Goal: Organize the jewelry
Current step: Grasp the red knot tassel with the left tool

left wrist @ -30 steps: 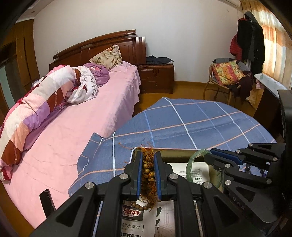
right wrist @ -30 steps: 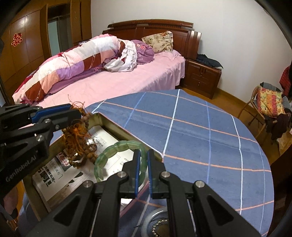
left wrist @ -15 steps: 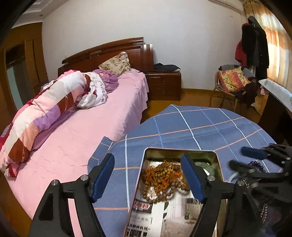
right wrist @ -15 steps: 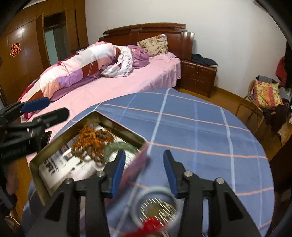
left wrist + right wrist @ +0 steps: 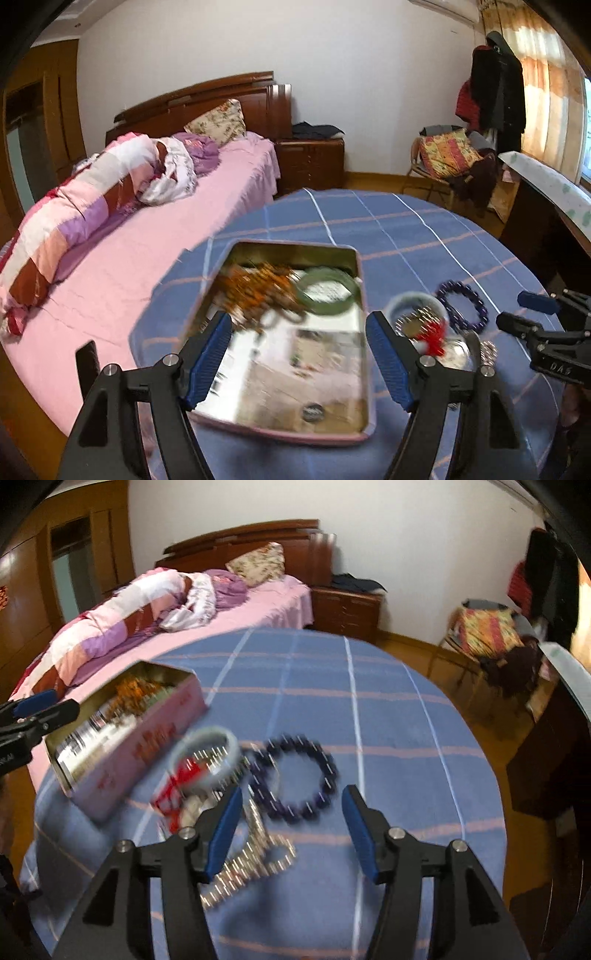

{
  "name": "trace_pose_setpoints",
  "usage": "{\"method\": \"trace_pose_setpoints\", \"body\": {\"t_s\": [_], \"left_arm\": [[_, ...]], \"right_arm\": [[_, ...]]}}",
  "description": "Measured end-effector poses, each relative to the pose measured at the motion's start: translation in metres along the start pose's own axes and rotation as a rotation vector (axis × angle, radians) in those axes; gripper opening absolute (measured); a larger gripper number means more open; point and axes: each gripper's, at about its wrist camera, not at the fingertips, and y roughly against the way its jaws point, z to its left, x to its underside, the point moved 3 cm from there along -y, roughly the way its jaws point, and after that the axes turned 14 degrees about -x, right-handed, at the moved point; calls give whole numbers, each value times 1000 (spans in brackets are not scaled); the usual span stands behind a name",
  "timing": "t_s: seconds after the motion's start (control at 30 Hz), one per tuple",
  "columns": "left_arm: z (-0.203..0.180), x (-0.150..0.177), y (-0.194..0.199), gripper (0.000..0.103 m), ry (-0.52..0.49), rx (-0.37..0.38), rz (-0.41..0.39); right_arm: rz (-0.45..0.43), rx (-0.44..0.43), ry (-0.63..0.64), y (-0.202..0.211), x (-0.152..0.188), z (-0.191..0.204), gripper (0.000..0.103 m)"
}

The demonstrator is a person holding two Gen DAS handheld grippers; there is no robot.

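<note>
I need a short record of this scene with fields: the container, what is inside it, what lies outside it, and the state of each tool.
container: pink tin, lid off, on blue checked tablecloth
inside: wooden bead string; green bangle
outside: dark purple bead bracelet; pale bangle; silver chain
left tool: open, empty
right tool: open, empty

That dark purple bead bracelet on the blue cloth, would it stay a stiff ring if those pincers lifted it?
Probably not. The purple bead bracelet looks made of separate round beads, likely strung, so it should sag from the pinch point. Smooth round beads may slip between the right gripper pads, which are open above it. Lying flat on the tablecloth, it seems unlikely to roll.
</note>
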Motion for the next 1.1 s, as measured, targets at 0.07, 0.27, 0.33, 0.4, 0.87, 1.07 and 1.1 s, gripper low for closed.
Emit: {"method": "trace_pose_setpoints", "body": {"t_s": [0.07, 0.27, 0.33, 0.4, 0.87, 1.07, 1.1], "left_arm": [[-11, 5, 2, 75, -6, 14, 8], [-57, 12, 17, 75, -91, 58, -15], [-69, 13, 18, 75, -123, 59, -28], [-81, 15, 14, 75, -150, 61, -18], [-112, 32, -27, 34, -193, 91, 116], [-107, 28, -16, 4, -177, 118, 86], [-104, 26, -12, 4, -170, 125, 77]], "right_arm": [[5, -4, -25, 1, 10, -5, 61], [15, -3, -22, -4, 22, -8, 63], [8, -2, -16, -1, 28, -10, 63], [4, -4, -14, -1, 27, -11, 63], [-37, 12, -19, 7, 37, -21, 67], [-44, 9, -18, 7, 38, -22, 67], [-43, 9, -17, 7, 38, -21, 67]]}}
